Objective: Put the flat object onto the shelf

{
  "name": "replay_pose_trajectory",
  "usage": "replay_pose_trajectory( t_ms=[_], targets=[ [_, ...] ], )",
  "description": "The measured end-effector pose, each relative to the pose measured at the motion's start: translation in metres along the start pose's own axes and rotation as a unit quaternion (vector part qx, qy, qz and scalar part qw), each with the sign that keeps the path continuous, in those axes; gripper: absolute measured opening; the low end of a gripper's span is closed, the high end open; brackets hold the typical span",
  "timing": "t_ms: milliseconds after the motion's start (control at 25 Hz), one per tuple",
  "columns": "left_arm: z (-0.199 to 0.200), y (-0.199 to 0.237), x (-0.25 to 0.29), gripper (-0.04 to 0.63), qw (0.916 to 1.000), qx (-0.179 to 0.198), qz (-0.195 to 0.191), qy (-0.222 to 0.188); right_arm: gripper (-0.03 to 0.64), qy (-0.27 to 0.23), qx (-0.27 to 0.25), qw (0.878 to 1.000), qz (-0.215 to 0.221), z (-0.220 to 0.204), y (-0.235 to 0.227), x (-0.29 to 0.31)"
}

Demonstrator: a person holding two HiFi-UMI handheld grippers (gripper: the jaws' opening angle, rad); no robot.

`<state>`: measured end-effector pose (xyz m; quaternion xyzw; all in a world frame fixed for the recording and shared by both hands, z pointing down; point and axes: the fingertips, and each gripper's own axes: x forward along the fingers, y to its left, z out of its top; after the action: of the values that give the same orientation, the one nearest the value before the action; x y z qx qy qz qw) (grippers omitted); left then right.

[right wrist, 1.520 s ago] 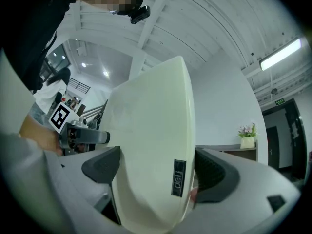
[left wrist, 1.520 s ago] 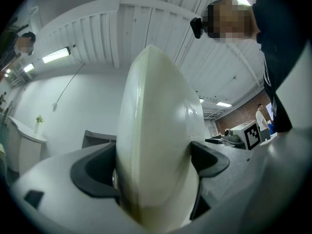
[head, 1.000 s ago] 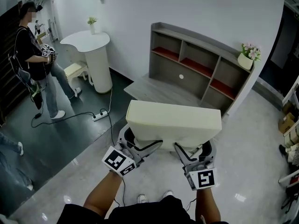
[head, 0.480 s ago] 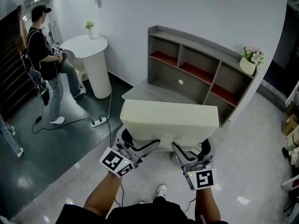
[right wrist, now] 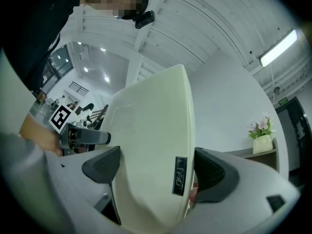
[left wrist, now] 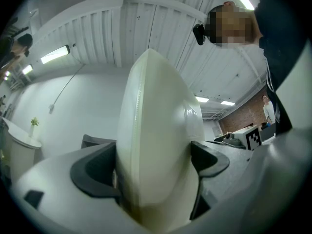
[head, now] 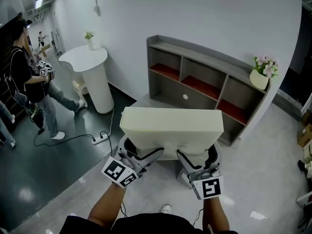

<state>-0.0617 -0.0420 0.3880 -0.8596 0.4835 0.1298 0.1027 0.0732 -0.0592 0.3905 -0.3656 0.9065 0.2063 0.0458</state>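
Observation:
A flat cream cushion point(head: 170, 128) is carried level in front of me, held at its near edge by both grippers. My left gripper point(head: 142, 156) is shut on its left part, and in the left gripper view the cushion point(left wrist: 156, 145) fills the gap between the jaws. My right gripper point(head: 192, 159) is shut on its right part, with the cushion point(right wrist: 153, 145) pinched between the black pads. The grey shelf point(head: 204, 84) with red-floored compartments stands against the white wall beyond the cushion.
A white vase of pink flowers point(head: 262, 74) sits on the shelf's right end. A white round table point(head: 87, 72) with a small plant stands at the left. A person point(head: 27, 77) stands at the far left, and a power strip point(head: 101, 138) with cable lies on the dark floor.
I have moved nearer the shelf with the cushion, which sits lower and closer to the shelf front. The person at the left has shifted position. Both grippers keep their hold.

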Motion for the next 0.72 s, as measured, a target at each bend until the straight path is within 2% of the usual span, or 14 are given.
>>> replay_pose_trajectory(
  t_ms=[280,720],
  targets=[
    [-0.002,0.017,0.036,0.471,0.9998,0.019,-0.005,-0.004,0.479,-0.010,0.001,1.000,0.003,-0.010,-0.030,0.024],
    [-0.004,0.062,0.068,0.471,0.9994,0.007,-0.023,-0.025,0.479,-0.004,-0.030,1.000,-0.008,-0.012,-0.050,0.072]
  ],
)
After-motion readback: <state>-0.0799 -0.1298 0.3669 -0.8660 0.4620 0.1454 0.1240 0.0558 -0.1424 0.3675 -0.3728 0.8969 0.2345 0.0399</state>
